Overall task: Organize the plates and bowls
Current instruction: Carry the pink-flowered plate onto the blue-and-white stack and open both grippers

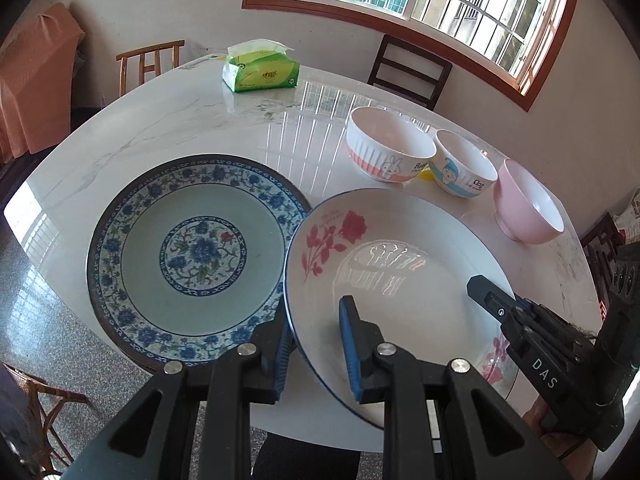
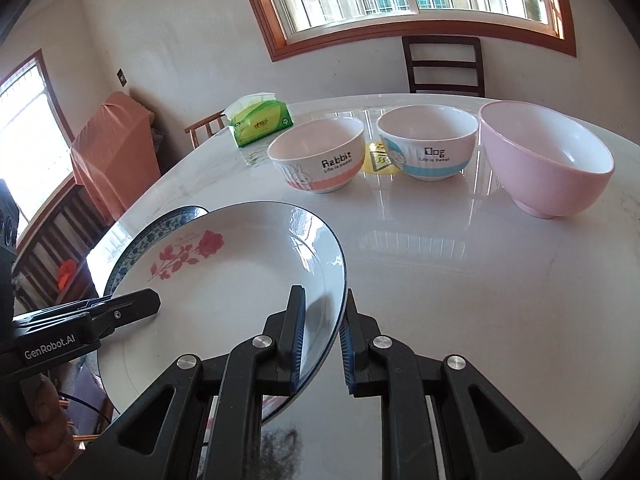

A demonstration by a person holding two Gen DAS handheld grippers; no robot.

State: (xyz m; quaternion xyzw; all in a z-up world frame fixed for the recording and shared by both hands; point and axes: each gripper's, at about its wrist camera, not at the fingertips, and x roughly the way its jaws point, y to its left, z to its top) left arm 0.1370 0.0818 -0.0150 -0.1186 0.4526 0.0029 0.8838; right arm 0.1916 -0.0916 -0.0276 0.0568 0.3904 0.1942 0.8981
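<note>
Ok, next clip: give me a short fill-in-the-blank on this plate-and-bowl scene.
1. Both grippers clamp the rim of the white plate printed with a red ____.
2. The blue-patterned plate lies on the ____.
3. The number of bowls standing in a row is ____.
4. Beside the Rabbit bowl stands a bowl labelled ____.

Missing: rose; table; three; Dog

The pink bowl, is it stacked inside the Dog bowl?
No, the pink bowl stands by itself on the marble table, beside the Dog bowl with a gap between them.

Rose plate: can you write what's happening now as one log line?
rose plate: lifted, tilted | left gripper: gripping rim | right gripper: gripping opposite rim | blue plate: on table
</note>
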